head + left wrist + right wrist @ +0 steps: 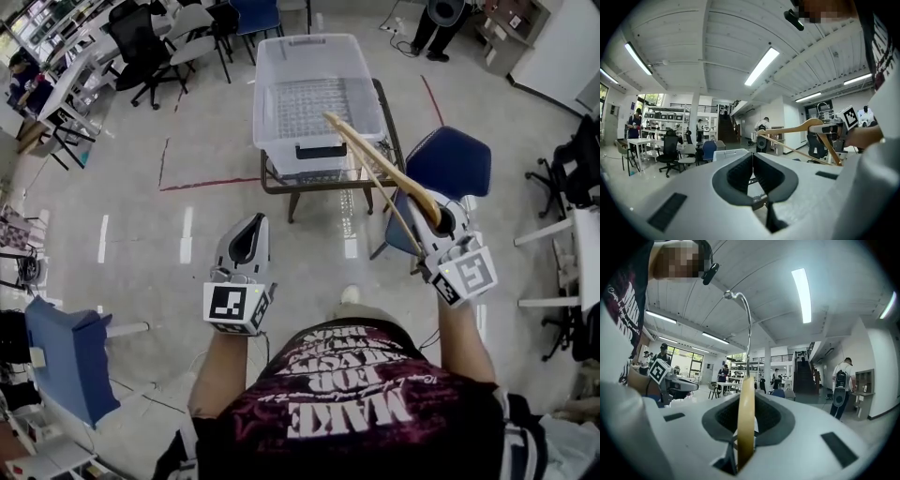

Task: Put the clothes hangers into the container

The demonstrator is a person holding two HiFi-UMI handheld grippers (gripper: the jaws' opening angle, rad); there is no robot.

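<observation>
A clear plastic container [319, 94] stands on a small table [277, 180] ahead of me. My right gripper [435, 216] is shut on a wooden clothes hanger [384, 169]. The hanger slants up and left, and its far end reaches over the container's near right corner. In the right gripper view the wooden hanger [746, 418] stands edge-on between the jaws, with its metal hook [746, 319] curving overhead. My left gripper [251, 227] hangs lower left of the container, shut, with nothing in it. In the left gripper view its pads [759, 169] meet, and the hanger [792, 130] shows to the right.
A blue chair [455, 164] stands just right of the table. Office chairs [141, 47] and desks fill the far left. A blue seat [66, 356] is near my left side. A person [441, 23] stands beyond the container.
</observation>
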